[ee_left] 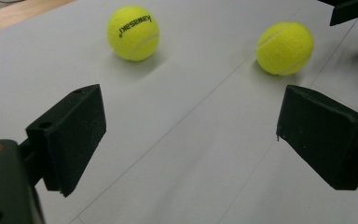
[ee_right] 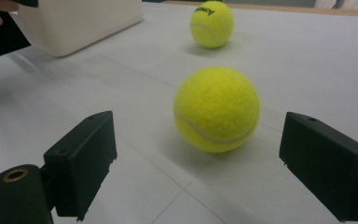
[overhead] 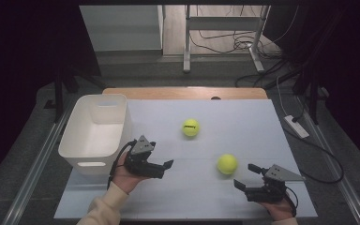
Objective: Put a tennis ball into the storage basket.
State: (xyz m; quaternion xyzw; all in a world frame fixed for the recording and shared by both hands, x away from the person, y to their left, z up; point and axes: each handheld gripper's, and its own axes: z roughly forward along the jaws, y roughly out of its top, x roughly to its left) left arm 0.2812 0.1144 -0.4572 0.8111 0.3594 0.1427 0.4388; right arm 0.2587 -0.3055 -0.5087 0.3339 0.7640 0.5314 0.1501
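on the white table point(overhead: 262, 117), we hold the right hand-held gripper point(overhead: 247, 179) low with its jaws spread wide and empty, aimed at the near tennis ball point(overhead: 227, 164) so that the ball sits just ahead of the gap, ready for a side grasp. we keep the left hand-held gripper point(overhead: 161, 165) likewise wide open and empty, facing across the table, with the printed tennis ball point(overhead: 191, 127) farther off. the white bin point(overhead: 75, 140) stands at the left edge, within reach for a drop-off.
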